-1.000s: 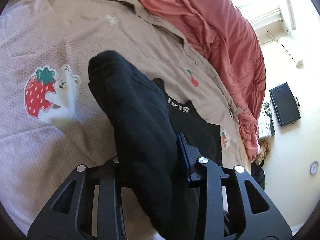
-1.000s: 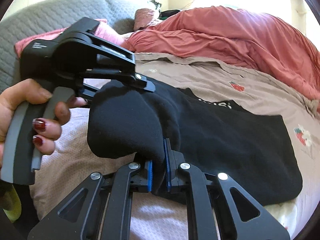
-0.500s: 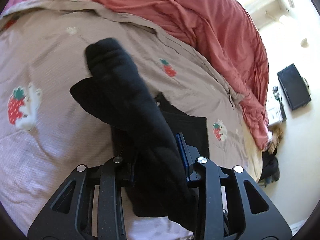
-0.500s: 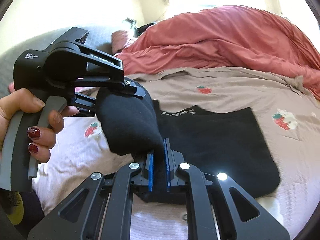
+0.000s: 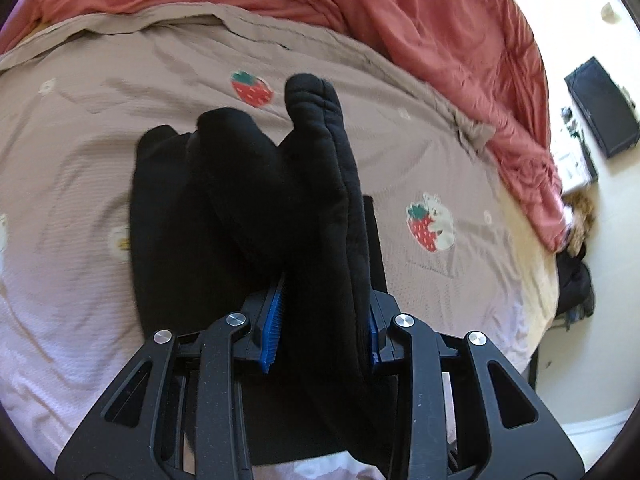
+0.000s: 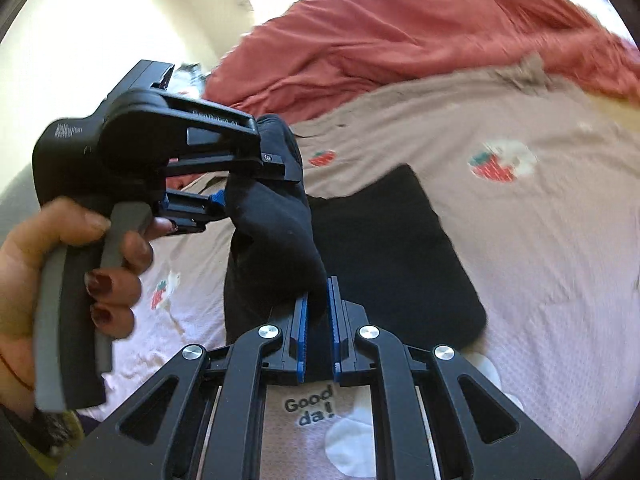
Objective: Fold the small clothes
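Strong daylight floods both views from the far side of the room, washing the wall point(image 6: 100, 20) in the right wrist view and the floor point(image 5: 600, 300) in the left wrist view almost to white. The black garment point(image 5: 256, 208) reads as a near featureless dark mass (its folds barely show), and the bedspread point(image 6: 520, 240) is smeared by motion blur, its strawberry prints soft. Fisheye distortion bends the bed's edges, with a dark vignette at each corner.
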The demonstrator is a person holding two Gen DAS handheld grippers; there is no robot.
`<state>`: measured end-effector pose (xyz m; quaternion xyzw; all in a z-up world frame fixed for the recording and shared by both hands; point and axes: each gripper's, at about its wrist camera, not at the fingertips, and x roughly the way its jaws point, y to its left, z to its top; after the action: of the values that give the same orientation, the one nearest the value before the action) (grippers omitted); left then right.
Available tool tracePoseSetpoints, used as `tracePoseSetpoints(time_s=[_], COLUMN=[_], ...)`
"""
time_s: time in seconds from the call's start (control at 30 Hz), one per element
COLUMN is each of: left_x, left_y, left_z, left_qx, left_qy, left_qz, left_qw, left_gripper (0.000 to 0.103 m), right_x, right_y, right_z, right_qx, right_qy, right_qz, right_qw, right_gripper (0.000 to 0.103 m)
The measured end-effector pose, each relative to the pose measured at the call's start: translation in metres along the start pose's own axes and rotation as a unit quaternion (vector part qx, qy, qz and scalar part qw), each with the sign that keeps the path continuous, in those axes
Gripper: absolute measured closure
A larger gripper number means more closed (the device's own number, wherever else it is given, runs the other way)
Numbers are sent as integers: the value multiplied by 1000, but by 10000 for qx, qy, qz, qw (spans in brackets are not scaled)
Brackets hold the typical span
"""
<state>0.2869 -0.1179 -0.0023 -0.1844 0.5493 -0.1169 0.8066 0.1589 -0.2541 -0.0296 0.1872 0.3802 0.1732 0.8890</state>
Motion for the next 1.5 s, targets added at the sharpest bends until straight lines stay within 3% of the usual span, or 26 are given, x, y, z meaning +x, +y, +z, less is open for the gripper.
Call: tracePoseSetpoints(time_s=[0.1,0.17,0.33,0.53,0.57,0.63,0.67,0.83,0.9,0.93,1.03,1.17,1.37,1.5], left_x=[22,32,24,-17,-22,-34,-39,-52,-55,-56,-54,-48,-43,-42], left_y=[-11,-13,-16,4,9,25,34,57,58,57,52,49,46,47], left_z=[0,-2,-10,-25,-28,-37,-42,-64,-72,-75,-85,-94,-99,-99], left_qx=[120,50,28,58,32,-82,-144,-255,-132,-81,220,413,674,779], left_qy=[159,274,115,-547,-620,-769,-809,-861,-924,-946,-936,-852,-843,-857], left_qz=[65,-82,-350,-34,8,85,109,277,450,514,815,950,1175,1305], left_qw=[9998,9996,9993,9985,9981,9970,9966,9956,9946,9942,9920,9910,9872,9847], left_gripper=[72,51,46,46,46,46,45,44,42,40,40,37,30,28], right_x=[4,11,20,15,10,-3,-7,-22,-20,-19,-17,-13,0,15], right_y=[-17,-29,-57,-58,-55,-52,-51,-57,-66,-70,-80,-83,-68,-61], right_z=[-2,-3,-9,-7,-5,1,5,29,38,40,47,54,60,59], right_qx=[325,638,1403,1625,1608,1540,1514,1333,1323,1311,1289,1132,527,312], right_qy=[123,308,524,464,370,122,11,-364,-295,-242,-66,167,343,514], right_qz=[-28,-7,87,156,138,73,69,118,199,233,329,392,318,288], right_qw=[9994,9975,9887,9855,9862,9880,9884,9903,9906,9908,9911,9927,9975,9978], right_gripper=[95,95,95,90,88,68,64,64,61,54,54,54,41,41])
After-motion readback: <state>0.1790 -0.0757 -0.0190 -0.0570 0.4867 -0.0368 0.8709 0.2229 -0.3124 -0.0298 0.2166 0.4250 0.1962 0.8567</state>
